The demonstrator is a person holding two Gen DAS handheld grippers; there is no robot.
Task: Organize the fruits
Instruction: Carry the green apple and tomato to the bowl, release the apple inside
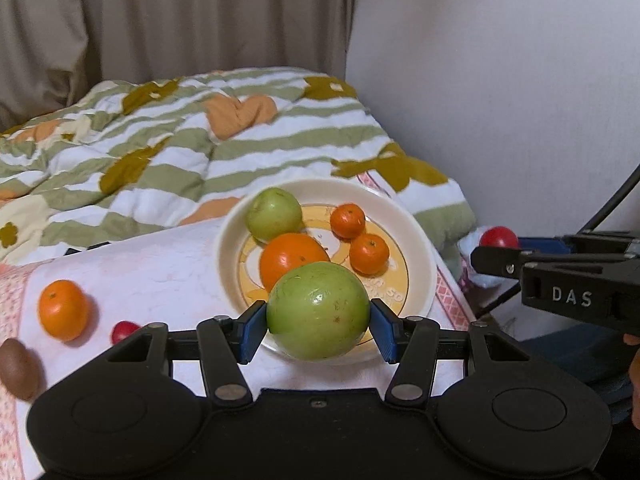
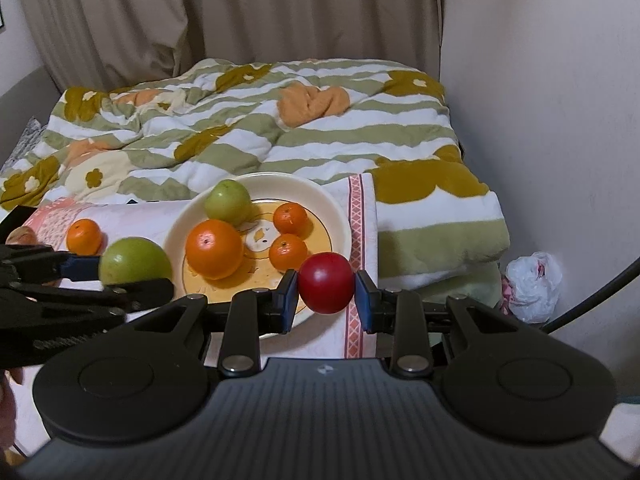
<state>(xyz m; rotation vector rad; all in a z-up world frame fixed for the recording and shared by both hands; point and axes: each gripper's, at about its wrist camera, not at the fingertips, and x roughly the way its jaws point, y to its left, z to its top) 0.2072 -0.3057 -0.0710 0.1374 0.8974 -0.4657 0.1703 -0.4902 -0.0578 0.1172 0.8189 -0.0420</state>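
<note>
My left gripper (image 1: 319, 322) is shut on a big green fruit (image 1: 318, 310), held over the near rim of the cream plate (image 1: 420, 256). On the plate lie a smaller green fruit (image 1: 273, 213), a large orange (image 1: 292, 258) and two small tangerines (image 1: 347, 220) (image 1: 369, 253). My right gripper (image 2: 326, 290) is shut on a red fruit (image 2: 326, 287) at the plate's (image 2: 340, 208) near right edge. In the right wrist view the left gripper's green fruit (image 2: 134, 260) hangs left of the plate. A loose tangerine (image 1: 63, 309), a small red fruit (image 1: 123, 330) and a brown fruit (image 1: 18, 368) lie on the cloth at left.
The plate stands on a white cloth with pink trim (image 2: 354, 240) on a bed. A green-striped floral quilt (image 2: 280, 128) fills the bed behind it. Beige curtains (image 2: 240, 12) hang at the back, a white wall is at right, and a plastic bag (image 2: 534, 284) lies on the floor.
</note>
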